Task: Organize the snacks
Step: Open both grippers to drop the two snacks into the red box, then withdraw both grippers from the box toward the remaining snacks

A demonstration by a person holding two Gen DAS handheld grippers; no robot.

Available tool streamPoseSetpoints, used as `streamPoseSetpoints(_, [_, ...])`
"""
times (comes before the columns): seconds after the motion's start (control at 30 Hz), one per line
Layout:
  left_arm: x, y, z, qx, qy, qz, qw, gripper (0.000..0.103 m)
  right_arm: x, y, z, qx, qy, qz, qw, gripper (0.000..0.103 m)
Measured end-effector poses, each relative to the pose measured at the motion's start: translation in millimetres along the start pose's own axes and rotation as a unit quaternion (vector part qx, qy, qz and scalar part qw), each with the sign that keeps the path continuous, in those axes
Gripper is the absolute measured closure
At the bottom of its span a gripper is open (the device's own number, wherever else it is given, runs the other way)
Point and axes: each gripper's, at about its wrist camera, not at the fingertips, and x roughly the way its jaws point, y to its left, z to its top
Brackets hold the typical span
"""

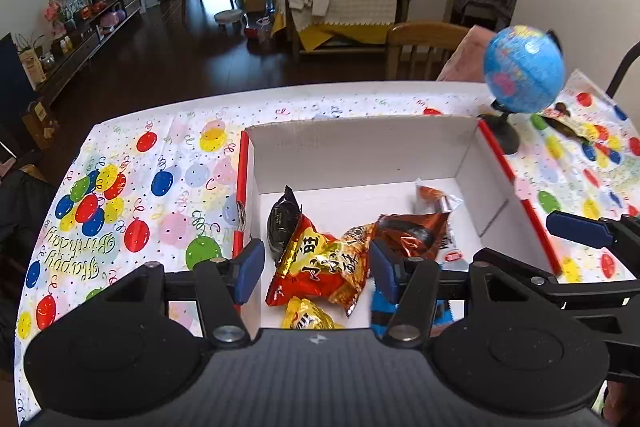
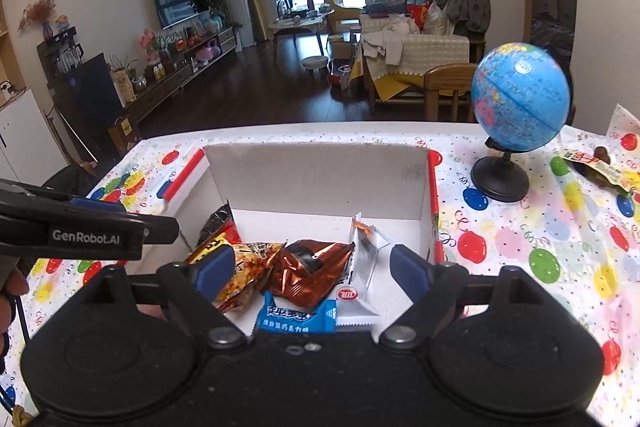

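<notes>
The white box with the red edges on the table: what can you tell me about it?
The cardboard box looks like thin white card with red outer trim. It sits open-topped and upright on the balloon tablecloth, left of the globe. Several snack packets lie loose on its floor, bunched at the near side. Neither gripper touches it.

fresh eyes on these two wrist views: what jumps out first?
The blue globe on its black stand, at the table's far right beside the box. Next, the open white cardboard box mid-table, with shiny snack packets heaped at its near end: a red-and-yellow packet, a copper foil packet and a blue packet. Both claws, left claw and right claw, hang open over that heap, holding nothing.
</notes>
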Motion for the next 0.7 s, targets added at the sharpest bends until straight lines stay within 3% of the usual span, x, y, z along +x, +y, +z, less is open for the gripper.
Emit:
streamPoseSetpoints(0.33, [-45,14,-16,0.003,-0.028,-0.031,0.9991,0.04,-39,22,-9,0.018,-0.026,-0.015,0.999,0.016])
streamPoseSetpoints(0.4, [-53,19,-20,-0.001,-0.03,-0.038,0.9988,0.032,-46,25,-13,0.022,-0.033,-0.017,0.999,0.015])
streamPoseSetpoints(0.53, [-69,24,-29,0.0,-0.04,-0.05,0.998,0.032,-61,32,-20,0.031,-0.041,-0.018,0.999,0.006])
streamPoseSetpoints(0.7, [-85,28,-43,0.005,-0.048,-0.06,0.997,0.032,-78,41,-31,0.033,-0.058,-0.021,0.998,0.005])
